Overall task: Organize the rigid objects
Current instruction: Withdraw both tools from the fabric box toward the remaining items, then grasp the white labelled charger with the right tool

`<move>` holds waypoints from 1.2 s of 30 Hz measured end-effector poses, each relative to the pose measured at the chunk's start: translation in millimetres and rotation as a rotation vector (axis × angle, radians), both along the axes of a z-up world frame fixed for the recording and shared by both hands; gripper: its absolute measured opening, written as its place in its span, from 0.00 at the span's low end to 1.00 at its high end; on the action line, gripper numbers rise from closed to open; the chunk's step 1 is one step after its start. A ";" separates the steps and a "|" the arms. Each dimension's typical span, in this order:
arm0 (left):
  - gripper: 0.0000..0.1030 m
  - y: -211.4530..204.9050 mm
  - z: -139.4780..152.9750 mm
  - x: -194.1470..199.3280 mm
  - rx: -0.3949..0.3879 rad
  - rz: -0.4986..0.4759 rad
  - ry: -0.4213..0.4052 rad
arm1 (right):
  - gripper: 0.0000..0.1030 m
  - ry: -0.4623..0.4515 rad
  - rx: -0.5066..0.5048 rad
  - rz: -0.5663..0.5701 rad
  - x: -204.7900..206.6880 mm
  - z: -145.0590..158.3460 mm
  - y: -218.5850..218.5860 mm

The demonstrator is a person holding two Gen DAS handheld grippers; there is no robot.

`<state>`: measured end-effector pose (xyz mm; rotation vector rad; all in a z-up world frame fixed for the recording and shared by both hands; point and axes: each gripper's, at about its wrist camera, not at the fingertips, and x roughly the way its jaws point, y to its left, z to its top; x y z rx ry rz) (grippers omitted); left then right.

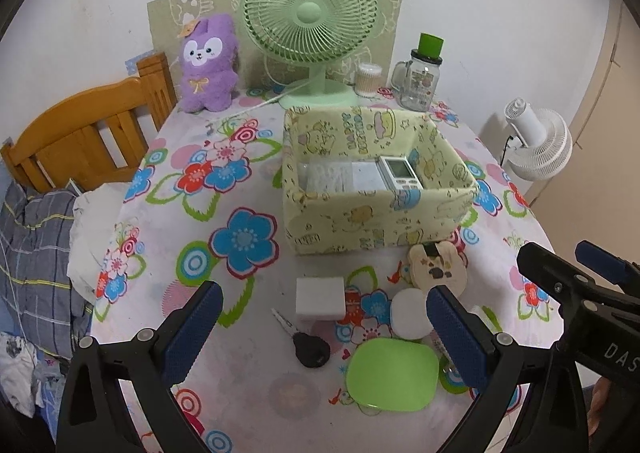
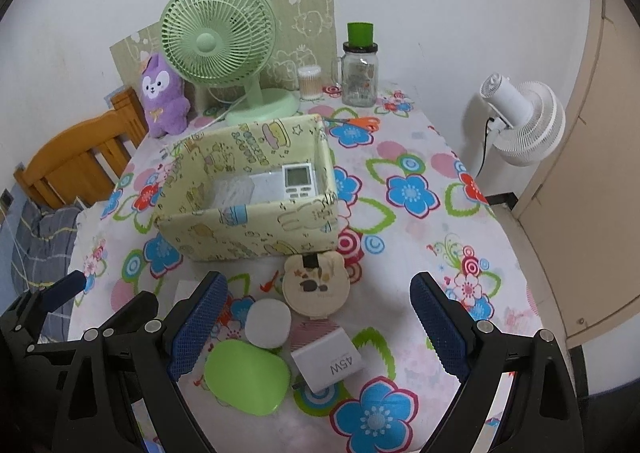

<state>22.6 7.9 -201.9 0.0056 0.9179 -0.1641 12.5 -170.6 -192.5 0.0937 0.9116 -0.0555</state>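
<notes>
A yellow cartoon-print box (image 1: 360, 221) (image 2: 248, 231) stands mid-table, holding a white remote with a screen (image 1: 400, 171) (image 2: 297, 179) and a clear packet. In front of it lie a white block (image 1: 320, 298), a black key (image 1: 310, 349), a white round case (image 1: 409, 313) (image 2: 268, 323), a green oval case (image 1: 392, 373) (image 2: 246, 379), a bear-shaped wooden mirror (image 1: 438, 267) (image 2: 316, 285) and a white 45W charger (image 2: 326, 363). My left gripper (image 1: 324, 327) is open above the block and key. My right gripper (image 2: 318, 321) is open above the charger.
At the back stand a green fan (image 1: 310, 19), a purple plush (image 1: 206, 65), a cotton swab jar (image 1: 368, 79) and a glass jar with green lid (image 1: 420, 77). Orange scissors (image 2: 356, 122) lie behind the box. A wooden headboard (image 1: 80, 129) is left, a white fan (image 2: 520, 121) right.
</notes>
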 end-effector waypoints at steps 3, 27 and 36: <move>1.00 -2.9 -8.1 -1.7 0.003 -0.012 0.014 | 0.92 0.012 0.000 -0.007 -2.4 -7.6 -2.0; 1.00 -20.0 -65.9 -7.3 0.015 -0.057 0.072 | 0.92 0.086 -0.003 -0.009 -9.7 -65.8 -15.1; 1.00 -18.1 -85.2 -5.4 0.031 -0.050 0.092 | 0.92 0.138 0.022 -0.024 -4.2 -93.6 -11.9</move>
